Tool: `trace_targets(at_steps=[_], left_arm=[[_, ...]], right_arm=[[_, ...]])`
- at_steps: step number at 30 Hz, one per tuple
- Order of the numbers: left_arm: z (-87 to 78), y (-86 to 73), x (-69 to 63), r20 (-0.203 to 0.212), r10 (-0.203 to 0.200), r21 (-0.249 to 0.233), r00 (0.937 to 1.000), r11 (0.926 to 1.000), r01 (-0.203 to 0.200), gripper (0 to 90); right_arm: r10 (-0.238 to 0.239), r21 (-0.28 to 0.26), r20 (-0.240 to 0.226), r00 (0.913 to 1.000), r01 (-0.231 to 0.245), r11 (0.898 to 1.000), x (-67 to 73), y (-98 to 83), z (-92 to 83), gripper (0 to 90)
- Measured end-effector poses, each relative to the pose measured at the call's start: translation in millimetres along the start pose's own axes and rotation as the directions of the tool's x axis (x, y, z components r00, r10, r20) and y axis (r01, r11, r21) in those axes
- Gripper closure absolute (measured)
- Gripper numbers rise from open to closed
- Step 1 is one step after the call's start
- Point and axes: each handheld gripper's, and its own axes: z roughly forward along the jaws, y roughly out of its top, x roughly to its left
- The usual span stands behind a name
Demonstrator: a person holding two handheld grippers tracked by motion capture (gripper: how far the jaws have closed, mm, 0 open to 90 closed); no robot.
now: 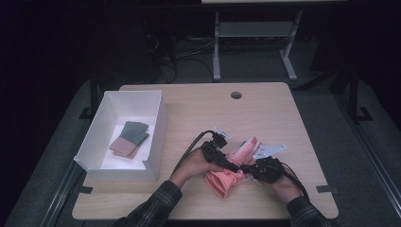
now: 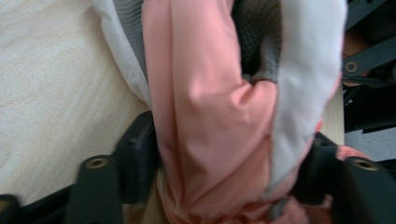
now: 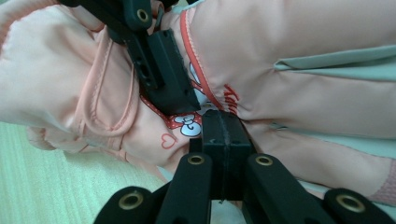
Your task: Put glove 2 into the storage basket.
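A pink glove [image 1: 226, 182] with white and grey panels lies on the wooden table [image 1: 198, 109] near its front edge, fingers pointing away. My left gripper [image 1: 234, 166] reaches it from the left. In the left gripper view my left gripper [image 2: 229, 154] has both jaws pressed against a bunched fold of the glove [image 2: 210, 140]. My right gripper [image 1: 249, 168] comes in from the right. Its jaws [image 3: 224, 122] are shut together, tips resting on the glove [image 3: 303, 46] by a small heart print. One left jaw [image 3: 163, 70] lies across the glove just beyond.
A white open box [image 1: 158, 118] stands at the table's left with folded grey and pink cloth pieces [image 1: 130, 139] inside. A round cable hole [image 1: 236, 95] is at the far edge. Metal frame legs [image 1: 216, 47] stand on the floor behind the table.
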Motion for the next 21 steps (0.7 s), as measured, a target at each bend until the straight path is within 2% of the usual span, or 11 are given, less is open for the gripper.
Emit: trace_targets(at_steps=[5, 8, 10, 15, 20, 21], left_arm=[[-4.0, 0.6, 0.1, 0.017, -0.003, 0.010, 0.9998, 0.9999, 0.003, 56.5], [-4.4, 0.4, -0.8, 0.027, -0.013, -0.005, 0.9996, 0.9999, 0.014, 62.6], [-6.2, 0.1, 0.7, 0.037, -0.006, -0.007, 0.9993, 1.0000, 0.007, 64.3], [-10.8, -0.1, -0.5, 0.058, -0.020, -0.032, 0.9981, 0.9992, 0.022, 65.4], [-18.1, 0.8, -6.2, 0.058, -0.024, -0.059, 0.9980, 0.9979, 0.028, 65.5], [-20.7, 1.2, -6.9, 0.055, -0.022, -0.055, 0.9983, 0.9982, 0.025, 65.5]], right_arm=[[-0.003, -0.013, -0.007, 1.0000, 0.003, 1.000, -0.8, -0.9, -0.5, 90.0], [-0.008, -0.024, -0.018, 0.9998, 0.008, 1.000, -1.5, -1.7, -3.5, 90.0], [-0.012, -0.034, -0.020, 0.9997, 0.011, 0.999, 0.0, -1.8, -6.8, 88.1], [-0.022, -0.074, -0.048, 0.9986, 0.019, 0.997, 2.8, -3.4, -20.5, 71.6], [-0.038, -0.089, -0.038, 0.9985, 0.034, 0.995, 9.4, -8.6, -33.4, 54.4], [-0.028, -0.094, -0.036, 0.9990, 0.024, 0.995, 10.7, -9.8, -36.1, 51.6]])
